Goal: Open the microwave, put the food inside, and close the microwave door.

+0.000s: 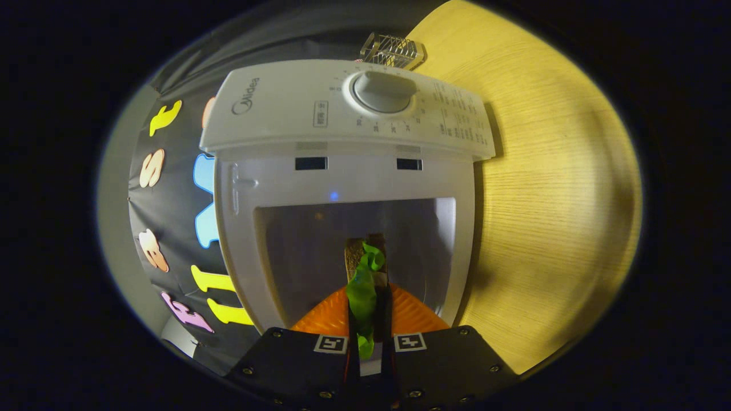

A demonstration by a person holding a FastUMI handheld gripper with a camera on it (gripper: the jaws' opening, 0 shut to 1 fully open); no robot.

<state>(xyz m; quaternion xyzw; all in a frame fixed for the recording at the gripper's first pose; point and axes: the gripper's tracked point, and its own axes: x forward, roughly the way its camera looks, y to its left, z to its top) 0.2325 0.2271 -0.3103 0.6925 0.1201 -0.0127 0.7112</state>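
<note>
1. Between the two fingers of the claw (370,342), a sandwich (366,274) is being held on edge: the fingers are standing nearly closed, one pressing on each flat side, so both are gripping it.

2. Out of the sandwich's filling, a frilly green lettuce leaf (363,297) is spilling, looking thin, glossy and crinkled, while the bread slices on either side are showing a coarse, brown, grainy crust.

3. Just beyond the fingertips, an orange plate (320,319) is lying under the sandwich; it is ribbed with fine ridges fanning outward and looks like smooth plastic. Whether it is sitting inside the cavity or at its mouth, I cannot tell.

4. Past the plate, the microwave (342,171) is standing with its cavity (297,245) exposed, so the opening step appears done. The cavity walls are looking pale grey, smooth and matt, with a rounded white plastic frame around them.

5. Judging by this, the food is being carried in or set down on the plate; releasing it and closing the door seem to be what is left.

6. Farther on, the white control panel (285,108) is showing a round, smooth dial (384,91).

7. Alongside the microwave, the counter (548,188) is spreading out in light wood with a fine straight grain, and a small clear ribbed block (393,50) is resting at the far end.
</note>
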